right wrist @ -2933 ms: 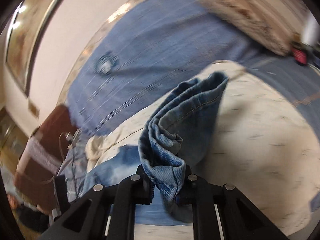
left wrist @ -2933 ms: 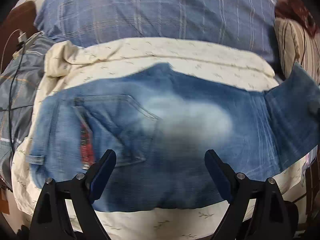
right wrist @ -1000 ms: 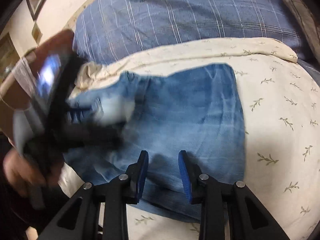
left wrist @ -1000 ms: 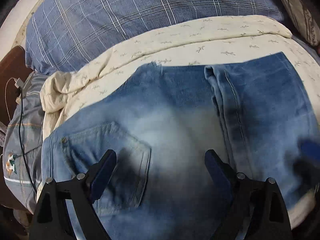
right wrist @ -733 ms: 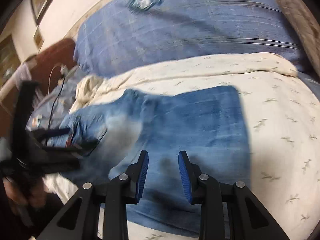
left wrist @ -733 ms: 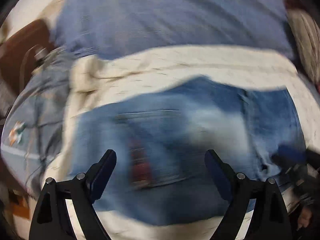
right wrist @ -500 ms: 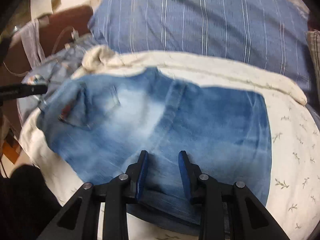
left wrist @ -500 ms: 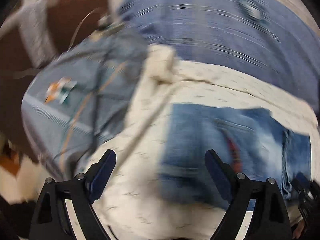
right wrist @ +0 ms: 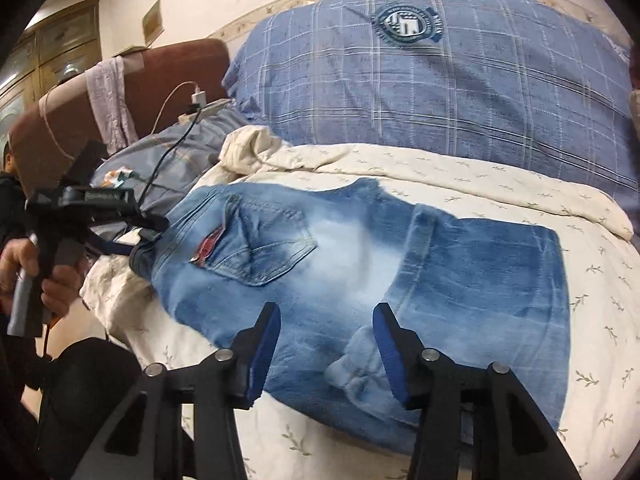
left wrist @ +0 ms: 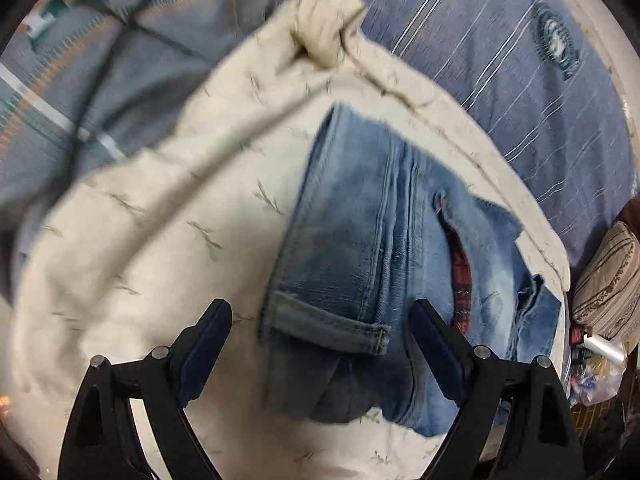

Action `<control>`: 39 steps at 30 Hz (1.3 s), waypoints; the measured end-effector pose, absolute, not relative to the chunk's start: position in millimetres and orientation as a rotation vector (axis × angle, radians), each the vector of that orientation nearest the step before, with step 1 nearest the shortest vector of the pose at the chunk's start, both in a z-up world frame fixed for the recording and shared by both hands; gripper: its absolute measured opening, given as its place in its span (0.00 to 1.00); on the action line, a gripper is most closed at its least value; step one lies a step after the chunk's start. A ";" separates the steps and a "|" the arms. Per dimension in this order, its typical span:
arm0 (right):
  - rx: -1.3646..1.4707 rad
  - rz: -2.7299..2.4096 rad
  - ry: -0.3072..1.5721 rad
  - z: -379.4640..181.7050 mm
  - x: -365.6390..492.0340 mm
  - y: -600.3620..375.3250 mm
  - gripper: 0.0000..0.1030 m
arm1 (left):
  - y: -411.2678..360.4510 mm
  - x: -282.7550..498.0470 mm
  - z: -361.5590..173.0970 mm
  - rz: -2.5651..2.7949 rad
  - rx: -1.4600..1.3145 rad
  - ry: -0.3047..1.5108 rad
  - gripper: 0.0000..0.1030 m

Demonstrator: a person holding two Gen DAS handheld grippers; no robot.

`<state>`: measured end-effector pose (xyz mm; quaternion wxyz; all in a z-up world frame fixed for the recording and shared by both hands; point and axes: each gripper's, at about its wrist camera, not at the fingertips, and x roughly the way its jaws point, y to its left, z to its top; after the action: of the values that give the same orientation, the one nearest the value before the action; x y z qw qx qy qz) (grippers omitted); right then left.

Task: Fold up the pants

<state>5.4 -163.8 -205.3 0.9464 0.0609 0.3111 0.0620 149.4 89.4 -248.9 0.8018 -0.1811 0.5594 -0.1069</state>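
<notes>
Pants (right wrist: 360, 264): folded denim, flat on cream bedsheet (right wrist: 600, 272). Left gripper (left wrist: 320, 344): fingers apart at waistband end, possibly touching. Right gripper (right wrist: 326, 348): fingers apart, holding nothing.

Jeans (right wrist: 400, 264): faded blue denim, matt, coarse weave w/ stitched seams. They lie on a cream cotton sheet (right wrist: 600, 280) w/ small printed sprigs, soft & matt, w/ a blue checked cloth pillow (right wrist: 420, 92) at the far side. Right gripper (right wrist: 324, 356): matt black plastic arms, blue pads (right wrist: 390, 350), shiny metal screws.
</notes>
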 end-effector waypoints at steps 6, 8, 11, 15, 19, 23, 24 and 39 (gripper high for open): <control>0.200 0.042 0.650 -207.0 8.5 -192.9 0.50 | 66.7 148.7 -253.0 -0.274 -0.354 1.142 0.64; 0.225 0.003 0.652 -207.6 9.0 -204.0 0.50 | 63.4 149.3 -250.4 -0.290 -0.350 1.132 0.49; 0.279 -0.037 0.641 -205.9 7.9 -221.9 0.50 | 53.1 147.4 -236.9 -0.300 -0.308 1.090 0.30; 0.399 -0.084 0.631 -205.8 4.9 -251.4 0.50 | 29.5 135.3 -204.8 -0.298 -0.180 0.992 0.25; 0.451 -0.139 0.614 -204.3 -1.9 -271.1 0.50 | 7.6 120.1 -169.2 -0.356 -0.129 0.914 0.22; 0.493 -0.173 0.574 -200.7 -13.7 -290.2 0.50 | -31.6 94.9 -133.6 -0.431 -0.048 0.847 0.21; 0.502 -0.179 0.568 -200.5 -16.1 -293.9 0.50 | -42.1 89.2 -127.3 -0.449 -0.027 0.835 0.21; 0.795 -0.228 0.482 -208.9 -65.3 -385.6 0.51 | -254.9 23.4 -177.6 -0.777 0.362 0.911 0.09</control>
<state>-65.3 -385.6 -208.9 0.8877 0.3824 0.2318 -0.1097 23.4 -254.9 -177.6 0.8108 0.1692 0.4264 -0.3635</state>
